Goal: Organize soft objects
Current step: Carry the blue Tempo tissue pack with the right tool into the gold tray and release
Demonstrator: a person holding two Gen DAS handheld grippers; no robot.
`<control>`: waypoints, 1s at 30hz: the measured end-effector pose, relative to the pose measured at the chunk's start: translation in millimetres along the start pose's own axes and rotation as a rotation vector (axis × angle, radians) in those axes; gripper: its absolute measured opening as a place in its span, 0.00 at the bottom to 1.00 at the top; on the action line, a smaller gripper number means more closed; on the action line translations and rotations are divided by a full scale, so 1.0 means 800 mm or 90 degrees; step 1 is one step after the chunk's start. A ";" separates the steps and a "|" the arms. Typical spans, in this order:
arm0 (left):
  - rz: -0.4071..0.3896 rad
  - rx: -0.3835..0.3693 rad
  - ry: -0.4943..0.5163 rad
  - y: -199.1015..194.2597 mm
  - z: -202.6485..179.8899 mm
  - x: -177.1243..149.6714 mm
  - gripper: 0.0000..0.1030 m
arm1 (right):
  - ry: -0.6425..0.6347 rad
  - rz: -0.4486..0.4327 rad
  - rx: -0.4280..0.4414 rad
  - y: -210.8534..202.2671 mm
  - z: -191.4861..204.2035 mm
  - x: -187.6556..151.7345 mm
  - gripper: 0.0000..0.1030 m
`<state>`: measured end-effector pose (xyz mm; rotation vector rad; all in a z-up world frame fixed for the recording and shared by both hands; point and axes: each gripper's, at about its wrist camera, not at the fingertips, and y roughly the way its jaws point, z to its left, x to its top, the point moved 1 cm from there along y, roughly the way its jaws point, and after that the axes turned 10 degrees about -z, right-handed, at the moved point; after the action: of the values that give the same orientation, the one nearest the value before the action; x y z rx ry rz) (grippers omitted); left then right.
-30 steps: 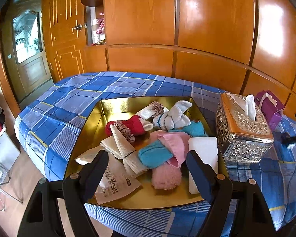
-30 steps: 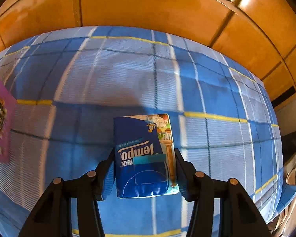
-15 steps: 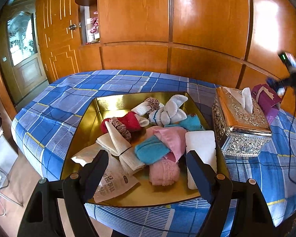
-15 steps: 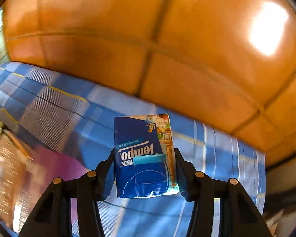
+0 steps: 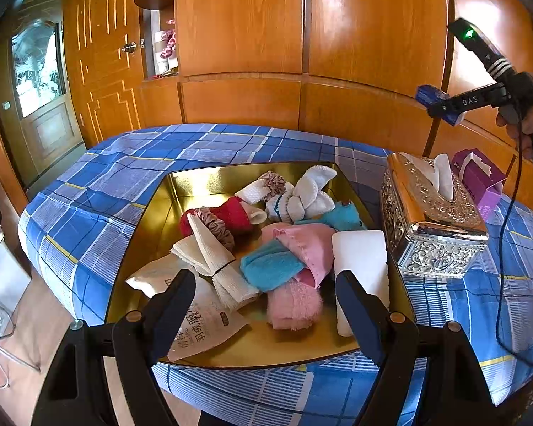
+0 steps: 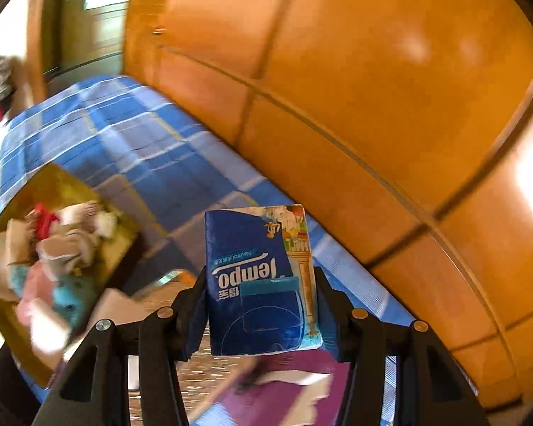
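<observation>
Blue tissue pack [image 6: 256, 284] sits clamped between the fingers of the right claw [image 6: 261, 310], held up in the air above the checked bench [image 5: 124, 191], near the silver tissue box [image 5: 430, 220] and purple box [image 5: 479, 181]. Left claw [image 5: 266, 296] hangs wide and empty over the gold tray [image 5: 195, 184], where rolled towels and socks lie heaped beside a white paper packet [image 5: 202, 323].

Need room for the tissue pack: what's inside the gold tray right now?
The gold tray holds a white sponge block, teal cloth, pink cloths, a red roll, white towels and a paper packet. Whatever lies under the pile is covered.
</observation>
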<state>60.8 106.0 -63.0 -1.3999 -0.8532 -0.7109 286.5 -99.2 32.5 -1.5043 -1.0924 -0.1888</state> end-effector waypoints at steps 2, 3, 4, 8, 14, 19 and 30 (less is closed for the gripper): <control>0.002 -0.001 -0.001 0.001 0.000 -0.001 0.79 | -0.020 -0.008 0.021 -0.007 0.022 0.002 0.51; 0.003 -0.001 -0.001 0.001 0.000 -0.001 0.79 | -0.027 -0.010 0.032 -0.011 0.032 0.002 0.51; 0.002 -0.001 -0.001 0.000 0.000 -0.002 0.79 | -0.033 -0.013 0.045 -0.013 0.044 0.003 0.51; 0.002 0.001 -0.002 0.000 0.001 -0.003 0.79 | -0.035 -0.002 0.094 -0.017 0.078 0.001 0.51; 0.007 0.018 -0.016 -0.001 0.016 -0.002 0.79 | -0.010 0.023 0.165 -0.021 0.129 -0.019 0.51; -0.004 0.073 -0.046 -0.010 0.058 0.001 0.79 | -0.005 0.024 0.234 -0.033 0.179 -0.039 0.51; -0.007 0.142 -0.120 -0.013 0.121 -0.004 0.79 | -0.007 0.014 0.280 -0.001 0.285 -0.050 0.51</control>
<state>41.9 201.2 -62.6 -1.2752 -1.0544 -0.4806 160.8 73.2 -57.0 -1.1228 -1.0453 0.0731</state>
